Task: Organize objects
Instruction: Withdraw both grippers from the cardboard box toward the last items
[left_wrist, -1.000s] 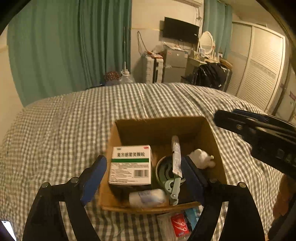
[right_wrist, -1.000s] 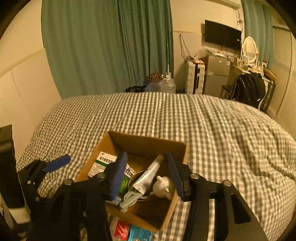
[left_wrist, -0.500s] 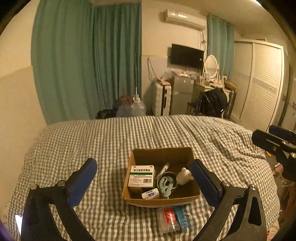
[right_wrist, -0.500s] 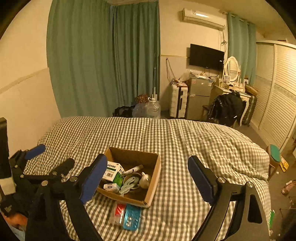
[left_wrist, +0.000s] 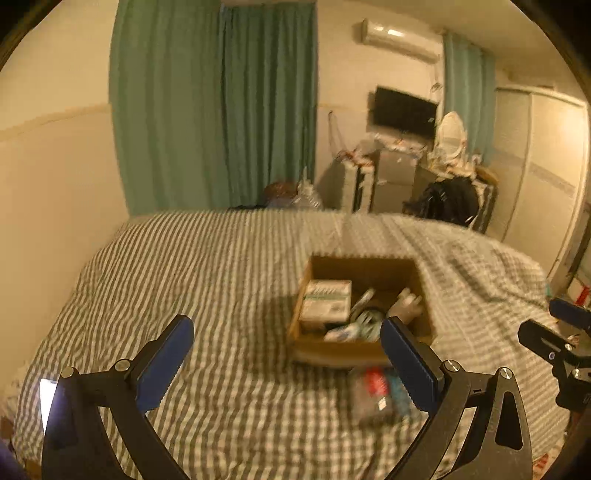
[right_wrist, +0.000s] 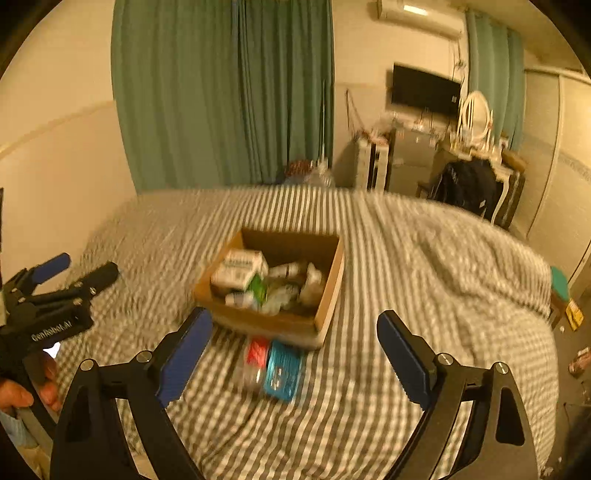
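Both claws wide, empty: left gripper (left_wrist: 286, 345), right gripper (right_wrist: 293, 341). Risk: blurred clear packet (right_wrist: 271, 365) touching brown cardboard box (right_wrist: 325, 314); possible snag.

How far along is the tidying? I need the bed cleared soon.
Mostly done: the cardboard box on the bed already holds a white medicine carton, a tube and small bottles. In hand: nothing; the left gripper and right gripper are both open. Left: a clear bag lying outside the box.
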